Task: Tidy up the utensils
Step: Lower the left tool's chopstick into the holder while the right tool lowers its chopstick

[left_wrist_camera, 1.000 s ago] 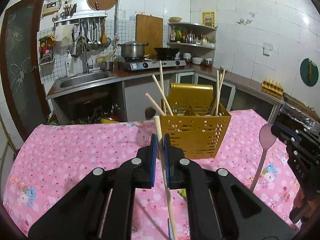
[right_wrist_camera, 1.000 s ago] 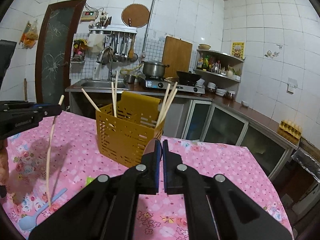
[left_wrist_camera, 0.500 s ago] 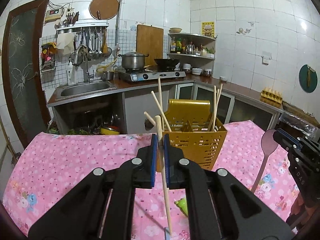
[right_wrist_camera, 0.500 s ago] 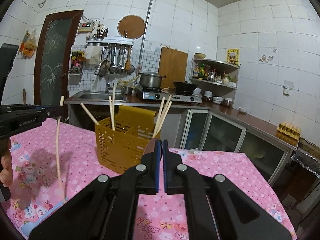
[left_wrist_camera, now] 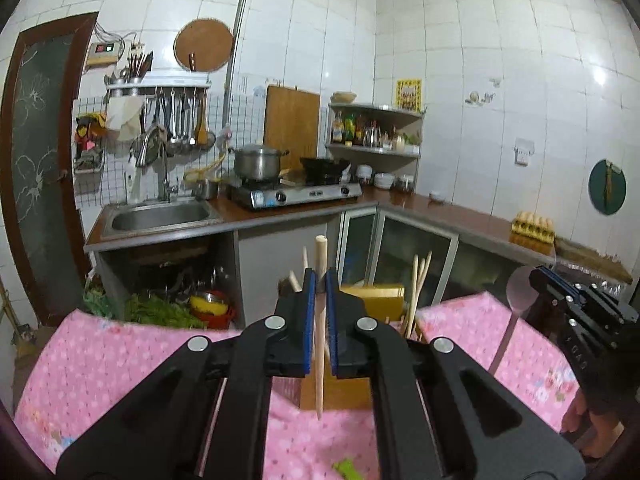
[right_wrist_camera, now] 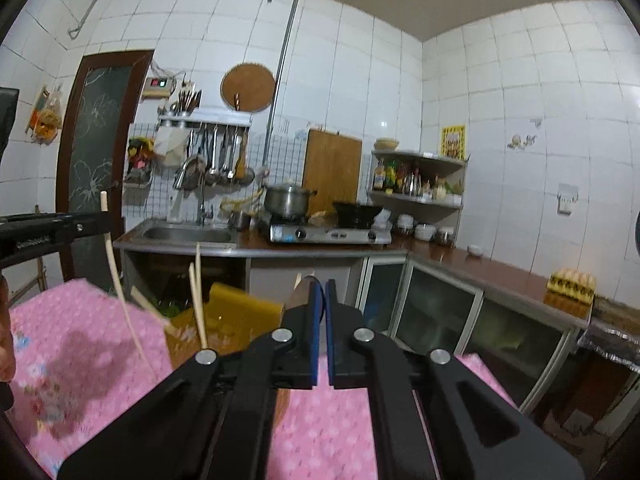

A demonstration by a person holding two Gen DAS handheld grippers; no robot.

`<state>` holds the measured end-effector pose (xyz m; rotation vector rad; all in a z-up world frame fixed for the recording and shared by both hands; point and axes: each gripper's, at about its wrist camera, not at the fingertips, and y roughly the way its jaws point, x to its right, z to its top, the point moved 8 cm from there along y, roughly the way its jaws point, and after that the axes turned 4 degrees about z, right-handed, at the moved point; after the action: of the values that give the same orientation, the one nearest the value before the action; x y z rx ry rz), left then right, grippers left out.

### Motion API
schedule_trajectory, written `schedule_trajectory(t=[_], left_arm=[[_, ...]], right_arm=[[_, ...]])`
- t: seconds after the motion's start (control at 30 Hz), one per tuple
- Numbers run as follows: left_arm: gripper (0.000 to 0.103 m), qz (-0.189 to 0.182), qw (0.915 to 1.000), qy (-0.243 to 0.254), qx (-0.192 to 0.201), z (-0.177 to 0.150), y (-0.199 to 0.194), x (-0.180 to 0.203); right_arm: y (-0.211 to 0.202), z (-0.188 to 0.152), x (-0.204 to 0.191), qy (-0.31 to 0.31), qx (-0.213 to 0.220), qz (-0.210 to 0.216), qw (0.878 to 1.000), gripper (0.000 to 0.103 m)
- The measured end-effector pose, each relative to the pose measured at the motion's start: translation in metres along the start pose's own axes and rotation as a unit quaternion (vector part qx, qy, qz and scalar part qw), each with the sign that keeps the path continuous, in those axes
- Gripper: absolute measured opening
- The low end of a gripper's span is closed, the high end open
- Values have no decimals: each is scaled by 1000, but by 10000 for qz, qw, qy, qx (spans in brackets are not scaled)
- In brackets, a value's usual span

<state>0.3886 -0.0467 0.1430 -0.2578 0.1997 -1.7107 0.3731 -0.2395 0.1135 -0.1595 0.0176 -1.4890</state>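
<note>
Left gripper (left_wrist_camera: 319,280) clamped on a wooden chopstick (left_wrist_camera: 320,332), held upright, tip hanging clear above the pink floral tablecloth (left_wrist_camera: 120,364). Right gripper (right_wrist_camera: 322,292) pinched tight on a pink spoon (left_wrist_camera: 516,308) near the bowl, handle dangling down over the cloth's right side. Yellow slotted utensil caddy (right_wrist_camera: 224,320) standing toward the far edge of the tabletop, between the two tools, already holding more chopsticks (left_wrist_camera: 418,284) leaning at angles. Something small and green (left_wrist_camera: 348,470) lying at the near edge.
</note>
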Motion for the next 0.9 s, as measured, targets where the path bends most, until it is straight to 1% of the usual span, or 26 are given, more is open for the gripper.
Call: schedule_trajectory(t=[0.13,0.2,0.3,0.4,0.47,0.53,0.63,0.77,0.87,0.9], left_arm=[[4,-66,9994,-83,326,43,-4,2],[4,-105,9989,-102,438,59,-3,5],[4,-76,9982,-85,584,80,6,9],[4,-48,9975,-34,707,88,20,15],[4,9,9975,-14,707,86,34,17],[4,-7,9983,-53,581,77,54,18],[4,-12,9983,-190,552,62,73,14],[4,-48,9995,-160,263,39,101,14],[4,-72,9999,-45,79,19,109,16],[4,-90,10000,10,8,13,111,17]], right_arm=[[13,33,8,0,278,-97,9996,3],[27,43,11,0,298,-141,9995,3],[43,50,11,-132,326,-280,9990,3],[60,47,10,-256,308,-388,9984,3],[71,44,10,-284,278,-417,9983,3],[81,37,8,-316,256,-439,9982,3],[97,26,3,-418,182,-451,9979,3],[113,7,-3,-576,57,-475,9972,3],[119,-9,-10,-734,-6,-469,9962,3],[121,-16,-14,-773,-45,-410,9962,3]])
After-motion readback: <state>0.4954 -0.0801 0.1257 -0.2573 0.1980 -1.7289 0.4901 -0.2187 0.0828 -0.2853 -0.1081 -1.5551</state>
